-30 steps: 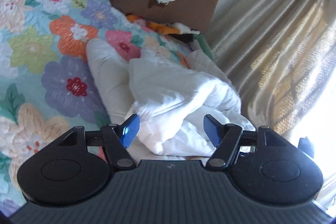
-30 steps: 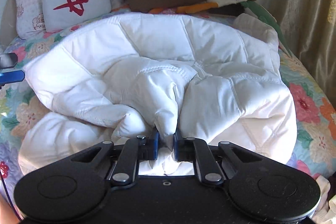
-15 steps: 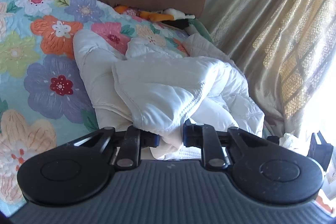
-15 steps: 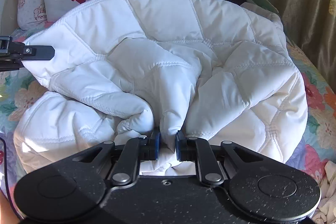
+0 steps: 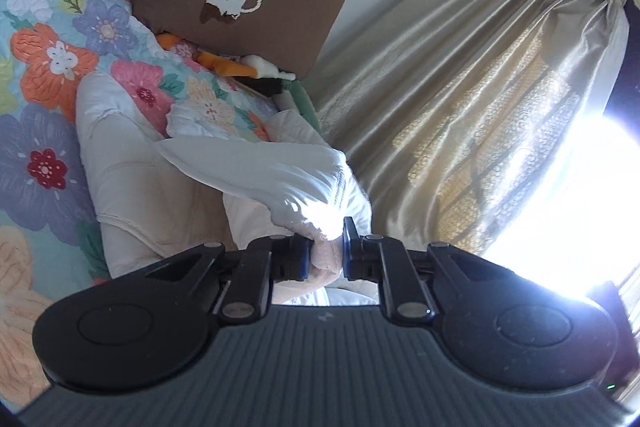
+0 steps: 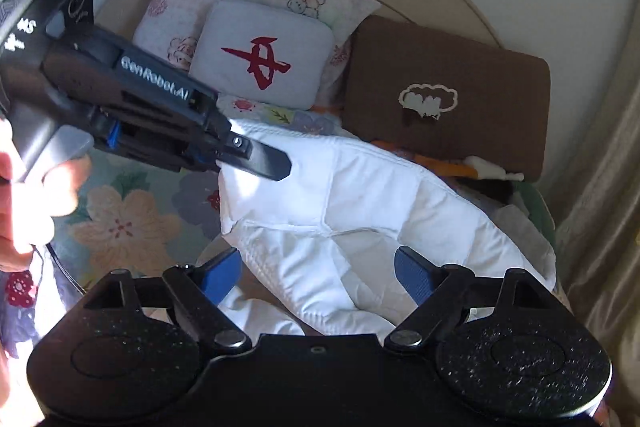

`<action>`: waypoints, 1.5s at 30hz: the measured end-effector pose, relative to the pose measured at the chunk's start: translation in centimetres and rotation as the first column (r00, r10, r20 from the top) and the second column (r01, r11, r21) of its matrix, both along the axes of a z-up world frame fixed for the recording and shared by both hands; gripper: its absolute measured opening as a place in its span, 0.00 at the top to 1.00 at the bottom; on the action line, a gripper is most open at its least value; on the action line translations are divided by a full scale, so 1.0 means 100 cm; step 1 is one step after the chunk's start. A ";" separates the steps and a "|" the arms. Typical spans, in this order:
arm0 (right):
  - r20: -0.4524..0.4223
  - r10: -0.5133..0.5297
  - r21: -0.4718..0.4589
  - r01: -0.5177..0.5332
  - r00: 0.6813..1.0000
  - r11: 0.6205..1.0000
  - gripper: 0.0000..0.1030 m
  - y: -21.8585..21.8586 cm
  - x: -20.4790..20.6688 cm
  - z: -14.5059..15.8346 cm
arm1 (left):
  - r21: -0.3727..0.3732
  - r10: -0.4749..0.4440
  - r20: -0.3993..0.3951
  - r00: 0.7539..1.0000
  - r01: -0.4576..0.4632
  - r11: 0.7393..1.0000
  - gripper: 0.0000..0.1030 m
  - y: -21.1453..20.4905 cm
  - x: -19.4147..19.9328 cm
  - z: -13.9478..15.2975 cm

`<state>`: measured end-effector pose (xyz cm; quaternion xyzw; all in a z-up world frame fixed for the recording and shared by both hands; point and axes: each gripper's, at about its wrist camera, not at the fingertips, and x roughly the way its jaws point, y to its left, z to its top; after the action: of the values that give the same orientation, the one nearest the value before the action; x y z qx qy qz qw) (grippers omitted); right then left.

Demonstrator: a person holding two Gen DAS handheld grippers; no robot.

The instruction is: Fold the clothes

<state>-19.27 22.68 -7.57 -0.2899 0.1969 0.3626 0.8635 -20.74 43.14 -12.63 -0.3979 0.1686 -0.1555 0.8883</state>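
Floral bedspread carries the white quilted jacket, bunched toward three o'clock by the curtain. Left gripper is clamped on its edge; right gripper gapes apart, holding nothing. One-sided lifting may drag the jacket crooked.

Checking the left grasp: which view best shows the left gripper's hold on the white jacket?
Left wrist view: the left gripper is shut on a bunched edge of the white jacket, fabric visibly pinched between both pads. The right wrist view shows it only side-on, one finger overlapping the jacket's corner, contact hidden.
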 end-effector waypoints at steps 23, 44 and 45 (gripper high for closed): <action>0.000 -0.355 0.104 0.353 0.935 0.930 0.94 -0.118 0.120 0.030 | 0.106 0.015 -0.196 0.980 0.006 0.994 0.39 -0.014 0.019 -0.030; -0.435 -0.325 0.286 0.471 0.840 0.835 0.88 -0.209 0.094 -0.023 | 0.080 -0.033 -0.444 0.895 0.076 0.994 0.36 -0.089 0.063 -0.089; -0.432 -0.322 0.276 0.464 0.842 0.842 0.85 -0.211 0.092 -0.024 | 0.101 -0.026 -0.428 0.904 0.077 0.992 0.42 -0.091 0.060 -0.085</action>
<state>-10.09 1.60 -9.95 -0.0010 0.3397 0.2524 0.9060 -14.74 34.04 -21.08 -0.3656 0.3774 -0.0785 0.8472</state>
